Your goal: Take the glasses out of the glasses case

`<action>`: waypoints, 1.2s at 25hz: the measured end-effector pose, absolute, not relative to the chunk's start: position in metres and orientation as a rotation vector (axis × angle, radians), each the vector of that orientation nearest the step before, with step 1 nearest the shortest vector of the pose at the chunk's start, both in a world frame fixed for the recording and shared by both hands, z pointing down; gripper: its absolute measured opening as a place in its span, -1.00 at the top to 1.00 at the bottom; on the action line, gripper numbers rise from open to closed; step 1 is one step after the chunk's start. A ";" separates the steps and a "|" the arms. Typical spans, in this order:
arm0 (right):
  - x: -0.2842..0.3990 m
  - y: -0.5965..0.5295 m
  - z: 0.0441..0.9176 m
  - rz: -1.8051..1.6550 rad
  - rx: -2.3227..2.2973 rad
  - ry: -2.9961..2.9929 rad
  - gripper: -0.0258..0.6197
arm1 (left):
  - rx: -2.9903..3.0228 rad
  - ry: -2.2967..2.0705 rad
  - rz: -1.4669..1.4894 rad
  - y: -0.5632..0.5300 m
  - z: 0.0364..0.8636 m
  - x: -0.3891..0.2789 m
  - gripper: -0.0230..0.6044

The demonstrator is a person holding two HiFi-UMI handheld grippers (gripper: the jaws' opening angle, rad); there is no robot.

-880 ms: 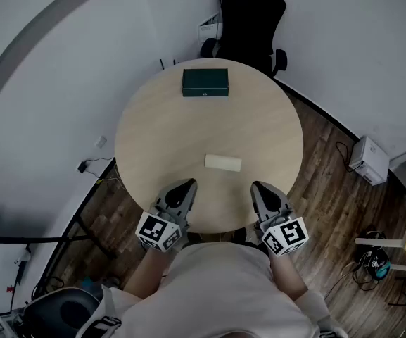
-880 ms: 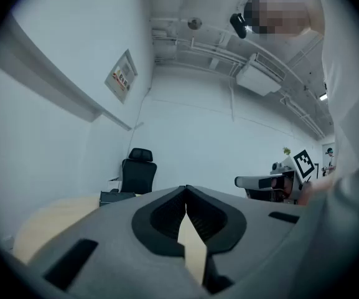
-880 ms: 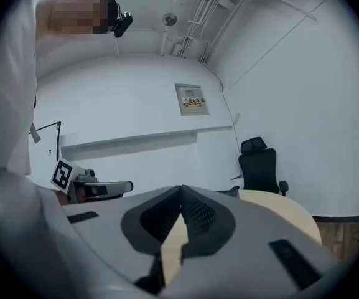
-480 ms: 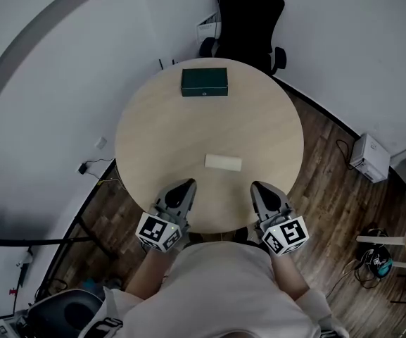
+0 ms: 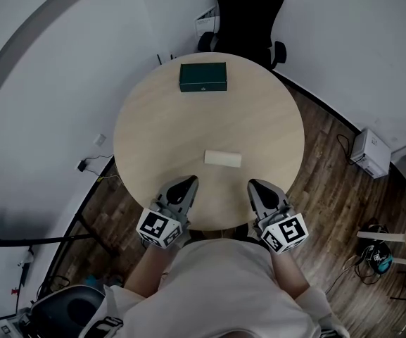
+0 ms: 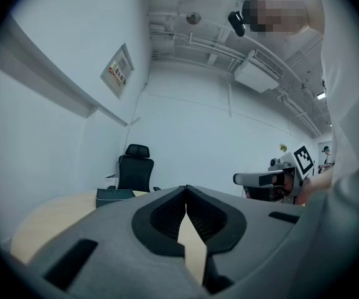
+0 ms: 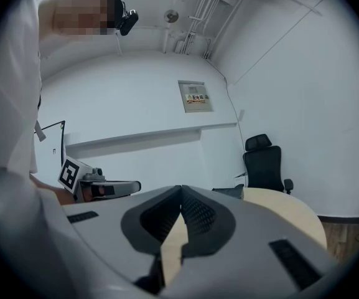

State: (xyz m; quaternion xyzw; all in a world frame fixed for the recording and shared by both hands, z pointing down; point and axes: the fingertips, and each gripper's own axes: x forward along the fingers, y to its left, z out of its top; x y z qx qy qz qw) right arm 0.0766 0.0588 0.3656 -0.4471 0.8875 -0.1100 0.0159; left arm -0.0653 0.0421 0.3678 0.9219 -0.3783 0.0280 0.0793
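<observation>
A dark green glasses case [image 5: 203,77] lies closed at the far side of the round wooden table [image 5: 153,139]; it also shows small in the left gripper view [image 6: 114,195] and the right gripper view [image 7: 229,192]. A small cream block [image 5: 222,158] rests near the table's middle. My left gripper [image 5: 186,183] hovers at the near edge, shut and empty, its tips meeting [image 6: 186,189]. To its right my right gripper [image 5: 257,186] is likewise shut with nothing in it [image 7: 181,189]. Both are well short of the case.
A black office chair [image 5: 248,13] stands behind the table against the white wall. A small white appliance [image 5: 370,153] and cables lie on the wood floor at the right. A cable and plug [image 5: 83,166] lie at the left.
Only the head view has shifted slightly; the grippers, the case and the cream block keep their places.
</observation>
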 end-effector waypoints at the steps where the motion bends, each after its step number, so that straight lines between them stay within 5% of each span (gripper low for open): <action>1: 0.077 0.058 0.367 -0.352 -1.391 2.760 0.88 | 2.761 -1.117 0.079 0.042 0.368 -0.064 0.90; 19: 0.081 0.016 0.431 -0.501 -1.458 2.805 0.88 | 2.725 -1.047 0.295 -0.002 0.434 -0.052 0.90; 30: 0.088 -0.010 0.481 -0.648 -1.487 2.830 0.88 | 2.746 -0.896 0.737 -0.029 0.526 -0.037 0.90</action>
